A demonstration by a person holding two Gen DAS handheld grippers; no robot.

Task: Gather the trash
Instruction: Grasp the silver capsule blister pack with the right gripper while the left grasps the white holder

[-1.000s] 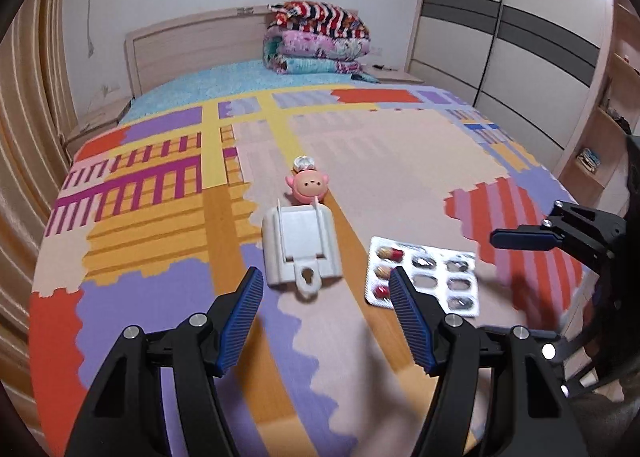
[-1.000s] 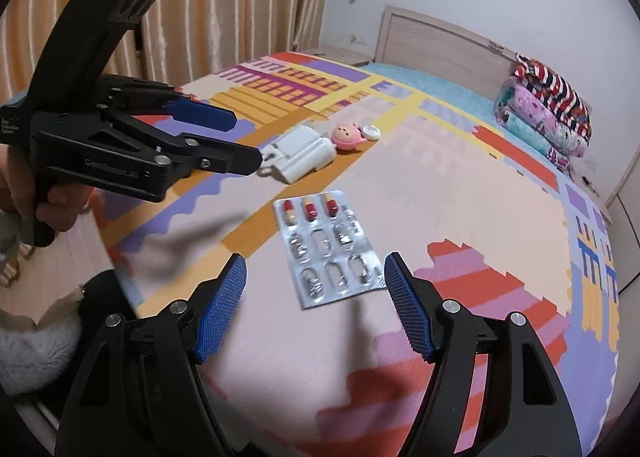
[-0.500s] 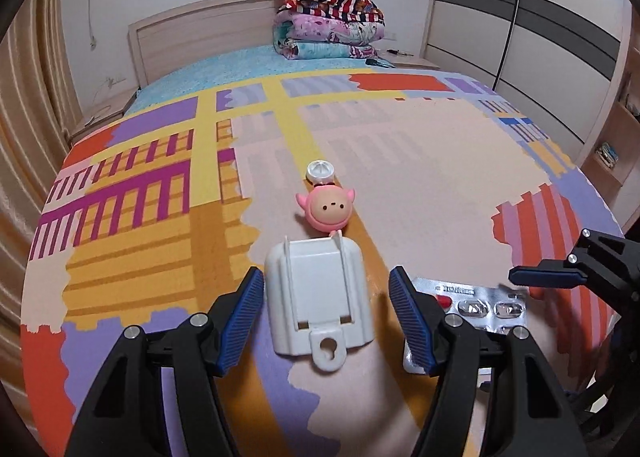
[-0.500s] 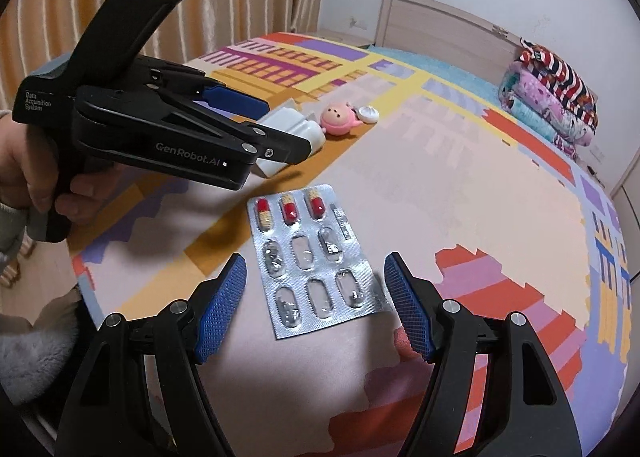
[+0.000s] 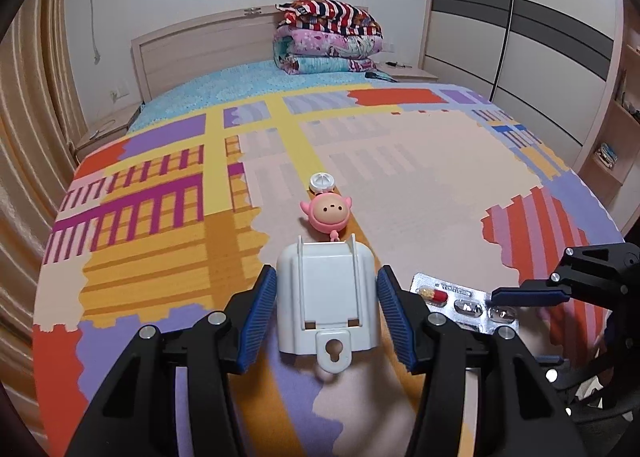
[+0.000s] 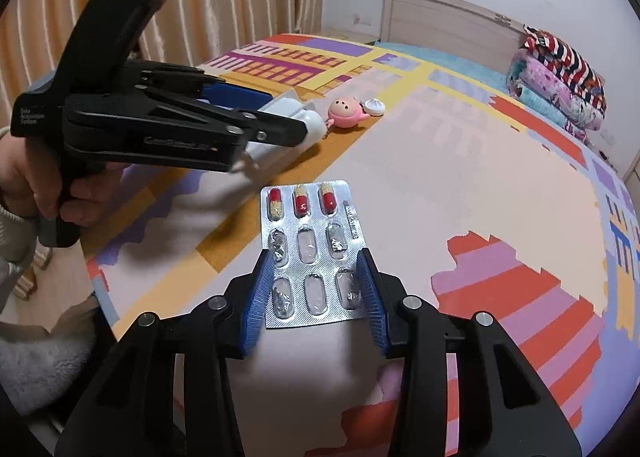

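You are bracketing trash on the bed [image 5: 400,177] — left gripper [image 5: 327,320] around the white holder [image 5: 327,305], right gripper [image 6: 316,295] around the blister pack [image 6: 312,257] — fingers released; squeezing comes next.

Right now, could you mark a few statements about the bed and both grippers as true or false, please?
1. The left gripper straddles the white plastic holder. True.
2. The blister pack is full. False: only three capsules remain.
3. The pink toy lies beyond the holder. True.
4. The right gripper straddles the white cap. False: it straddles the blister pack.
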